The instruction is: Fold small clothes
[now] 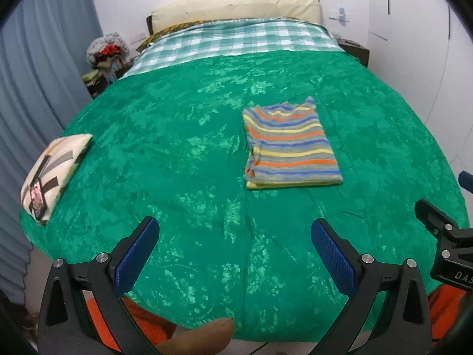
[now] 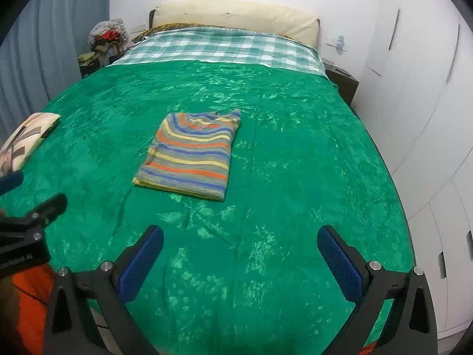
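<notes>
So the left gripper (image 1: pixel 235 236) hangs over the near edge of the bed (image 1: pixel 165 153), its blue-padded fingers (image 1: pixel 139 254) spread wide with nothing between them. Further up on the green bedspread sits the striped shirt (image 1: pixel 288 145), folded into a neat rectangle, well apart from the gripper. A patterned pillow (image 1: pixel 50 171) lies at the bed's left edge, and a checked sheet (image 1: pixel 236 38) covers the head end. The right gripper (image 1: pixel 443 242) pokes in at the right edge.
</notes>
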The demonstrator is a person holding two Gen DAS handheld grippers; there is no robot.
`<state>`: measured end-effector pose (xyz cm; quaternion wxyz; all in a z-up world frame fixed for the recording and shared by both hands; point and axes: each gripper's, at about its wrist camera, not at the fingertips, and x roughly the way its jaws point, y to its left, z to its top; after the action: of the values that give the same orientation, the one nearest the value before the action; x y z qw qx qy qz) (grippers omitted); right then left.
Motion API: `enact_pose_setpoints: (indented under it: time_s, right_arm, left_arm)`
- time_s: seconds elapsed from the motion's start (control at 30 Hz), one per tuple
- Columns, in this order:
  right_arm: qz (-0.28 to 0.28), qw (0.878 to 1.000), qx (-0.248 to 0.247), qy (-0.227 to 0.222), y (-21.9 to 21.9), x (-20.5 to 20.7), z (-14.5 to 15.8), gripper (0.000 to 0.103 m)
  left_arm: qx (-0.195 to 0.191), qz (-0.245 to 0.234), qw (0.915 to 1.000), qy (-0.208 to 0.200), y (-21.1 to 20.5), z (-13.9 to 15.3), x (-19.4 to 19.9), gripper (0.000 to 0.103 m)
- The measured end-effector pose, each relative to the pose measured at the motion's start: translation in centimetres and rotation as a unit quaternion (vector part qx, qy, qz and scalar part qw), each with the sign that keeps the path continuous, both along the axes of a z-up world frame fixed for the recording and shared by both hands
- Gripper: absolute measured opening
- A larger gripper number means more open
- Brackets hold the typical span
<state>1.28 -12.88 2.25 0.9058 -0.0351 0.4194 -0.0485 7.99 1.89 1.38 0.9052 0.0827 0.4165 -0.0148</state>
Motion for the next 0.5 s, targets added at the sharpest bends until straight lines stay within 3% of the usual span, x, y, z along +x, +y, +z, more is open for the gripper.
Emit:
enact_pose_setpoints:
  time_s: [0.17, 0.3, 0.5]
  right_arm:
    - [0.007, 1.0, 0.005, 0.004, 0.4, -0.9, 1.3, 0.102]
    - [0.011, 1.0, 0.004, -0.001, 0.7, -1.3, 2.1, 0.102]
    - [0.017, 1.0, 0.007, -0.006, 1.1, -1.6, 2.9, 0.102]
  left_arm:
    - [-0.02, 0.002, 0.9998, 0.006, 0.2, 0.8, -0.4, 0.103]
    - [0.002, 0.002, 1.0, 0.004, -0.2, 1.1, -0.4, 0.103]
    - [0.003, 0.001, 0.9999, 0.01, -0.4, 1.6, -0.4, 0.103]
